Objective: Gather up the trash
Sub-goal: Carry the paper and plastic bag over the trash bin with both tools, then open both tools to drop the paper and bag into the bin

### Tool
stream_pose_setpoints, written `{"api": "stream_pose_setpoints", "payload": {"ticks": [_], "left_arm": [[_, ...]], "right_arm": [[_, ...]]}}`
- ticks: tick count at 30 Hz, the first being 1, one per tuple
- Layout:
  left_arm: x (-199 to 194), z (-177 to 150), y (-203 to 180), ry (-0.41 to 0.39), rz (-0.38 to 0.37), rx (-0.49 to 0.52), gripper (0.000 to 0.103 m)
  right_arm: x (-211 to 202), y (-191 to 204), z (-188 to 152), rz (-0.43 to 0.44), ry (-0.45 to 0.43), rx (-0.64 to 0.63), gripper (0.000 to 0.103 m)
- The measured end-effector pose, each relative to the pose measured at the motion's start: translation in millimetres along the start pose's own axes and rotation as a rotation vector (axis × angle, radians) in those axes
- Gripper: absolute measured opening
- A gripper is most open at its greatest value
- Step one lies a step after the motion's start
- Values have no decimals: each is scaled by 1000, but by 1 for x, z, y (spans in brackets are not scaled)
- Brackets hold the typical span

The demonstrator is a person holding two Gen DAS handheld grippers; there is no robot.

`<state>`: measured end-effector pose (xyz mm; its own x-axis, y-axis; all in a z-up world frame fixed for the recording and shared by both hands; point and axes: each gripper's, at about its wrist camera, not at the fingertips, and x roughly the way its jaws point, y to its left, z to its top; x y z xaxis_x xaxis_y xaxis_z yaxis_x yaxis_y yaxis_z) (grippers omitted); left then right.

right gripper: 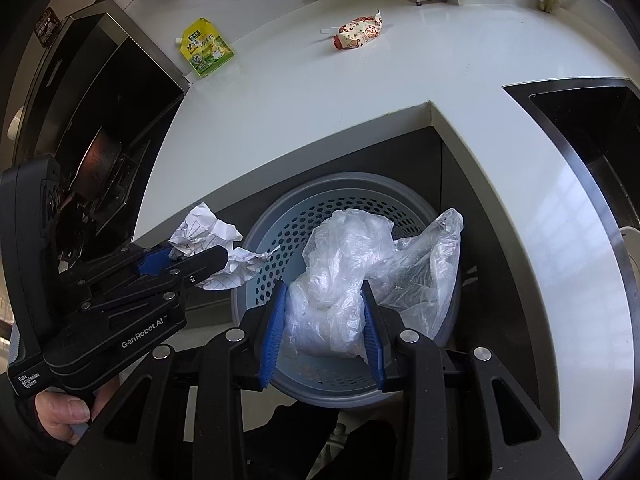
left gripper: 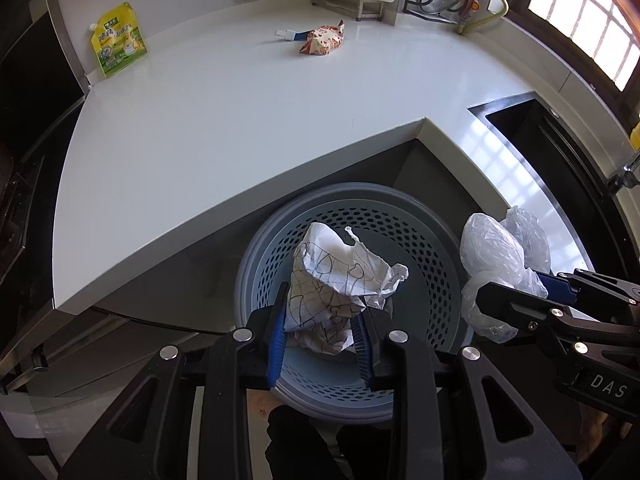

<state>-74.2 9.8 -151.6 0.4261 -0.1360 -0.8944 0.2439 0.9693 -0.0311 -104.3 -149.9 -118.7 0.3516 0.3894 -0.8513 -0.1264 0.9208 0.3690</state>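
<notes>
The left gripper point(left gripper: 320, 330) had its jaws closed most of the way on a crumpled paper point(left gripper: 340, 276) printed with thin dark lines, the blue pads point(left gripper: 279, 336) pressing into it from both sides. The paper hung over the mouth of a grey perforated bin point(left gripper: 420, 240), which stood on the floor in the inside corner of the L-shaped white desk point(left gripper: 224, 120), below its front edge.

The right gripper point(right gripper: 325, 326) held a bunched clear plastic bag point(right gripper: 348, 264), with its jaws partly closed and the blue pads point(right gripper: 274, 328) squeezing the lower part. The loose upper folds of the bag spread over the bin point(right gripper: 320, 384) and draped across its right rim. In the right wrist view, the left gripper point(right gripper: 188, 254) showed from the side with the paper point(right gripper: 208, 232) sticking out past its tips, above the left rim of the bin. A thumb point(right gripper: 66, 410) of the person gripped that tool's handle at the lower left.

Two items lay on the desk well apart from the bin. A yellow-green spouted pouch point(left gripper: 118, 40) stood near the back left corner, leaning against the wall. A patterned snack wrapper point(left gripper: 324, 38) lay near the back edge, with a small blue and white clip point(left gripper: 290, 35) touching its left end. A dark sink point(right gripper: 580, 120) was set into the right wing of the desk.
</notes>
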Motion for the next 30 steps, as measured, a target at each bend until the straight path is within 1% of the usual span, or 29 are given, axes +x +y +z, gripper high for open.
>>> {"api": "stream_pose_setpoints", "payload": {"ticks": [6,17,26,30], "left_arm": [[13,-4,6,44,-3,11,29],[28,-11,18,104,-21,-1,30],[32,-8,16,116,-46,13,31],[29,-6,16,107,-49,16,32]], "right_arm": [[15,3,1,1,19,15,35],[33,4,2,-10,69,35,36],[34,0,3,-9,66,63,36],[34,-2,4,-15,67,73,37]]}}
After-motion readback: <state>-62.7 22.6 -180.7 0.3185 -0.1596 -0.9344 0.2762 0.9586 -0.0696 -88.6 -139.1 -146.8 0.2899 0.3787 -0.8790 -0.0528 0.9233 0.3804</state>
